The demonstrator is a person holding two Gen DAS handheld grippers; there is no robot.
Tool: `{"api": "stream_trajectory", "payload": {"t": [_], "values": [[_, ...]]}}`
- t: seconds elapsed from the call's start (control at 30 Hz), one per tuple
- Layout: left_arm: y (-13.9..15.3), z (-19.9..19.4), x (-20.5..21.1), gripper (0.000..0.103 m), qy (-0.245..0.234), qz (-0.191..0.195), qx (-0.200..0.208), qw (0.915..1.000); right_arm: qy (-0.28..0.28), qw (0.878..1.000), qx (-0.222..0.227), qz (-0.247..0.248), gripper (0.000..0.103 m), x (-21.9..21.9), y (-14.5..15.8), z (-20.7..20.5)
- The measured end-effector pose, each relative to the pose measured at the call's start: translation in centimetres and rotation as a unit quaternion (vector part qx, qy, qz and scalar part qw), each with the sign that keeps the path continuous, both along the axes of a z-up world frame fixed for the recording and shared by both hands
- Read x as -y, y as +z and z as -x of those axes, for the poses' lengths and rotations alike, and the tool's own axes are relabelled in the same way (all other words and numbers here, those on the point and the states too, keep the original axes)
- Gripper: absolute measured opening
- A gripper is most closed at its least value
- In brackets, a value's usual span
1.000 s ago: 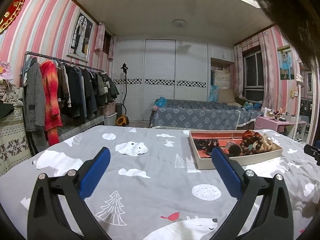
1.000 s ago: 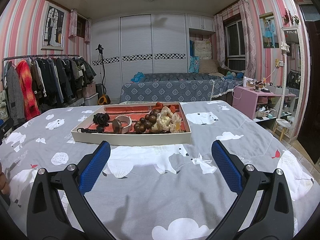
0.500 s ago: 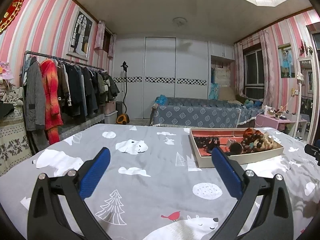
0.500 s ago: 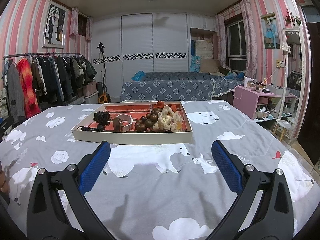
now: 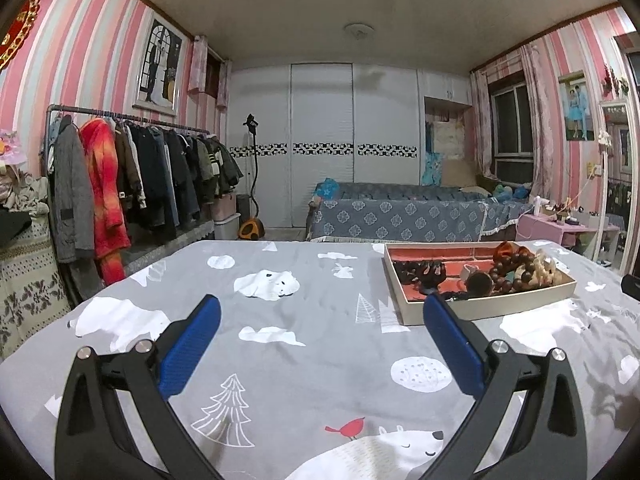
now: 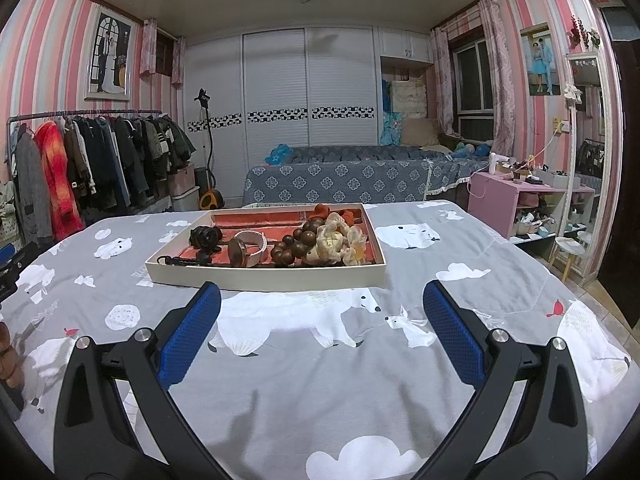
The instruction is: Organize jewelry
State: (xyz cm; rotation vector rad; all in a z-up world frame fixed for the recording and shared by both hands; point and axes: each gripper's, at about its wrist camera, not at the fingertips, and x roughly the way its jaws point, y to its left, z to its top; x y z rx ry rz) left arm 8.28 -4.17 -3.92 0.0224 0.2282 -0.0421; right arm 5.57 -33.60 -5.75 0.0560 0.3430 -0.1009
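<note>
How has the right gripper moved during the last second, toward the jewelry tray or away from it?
Yes, slightly toward it. In the right wrist view the tray now sits lower and looks larger against the open right gripper, so the gripper has come closer.

Ahead of the right gripper, the tray's (image 6: 272,278) near wall hides the lower part of the jewelry inside. A brown object (image 6: 7,354) at the far left is cut off by the picture's edge. Items on the pink shelf (image 6: 508,188) are too small to identify.
</note>
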Motion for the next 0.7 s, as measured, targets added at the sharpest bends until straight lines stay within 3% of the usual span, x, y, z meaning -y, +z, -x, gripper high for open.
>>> {"api": "stream_trajectory", "payload": {"t": [0.7], "values": [[0.07, -0.51, -0.12, 0.099, 0.0, 0.0, -0.013, 0.9999, -0.009, 1.0, 0.0, -0.002, 0.098, 0.27, -0.07, 0.05]]}}
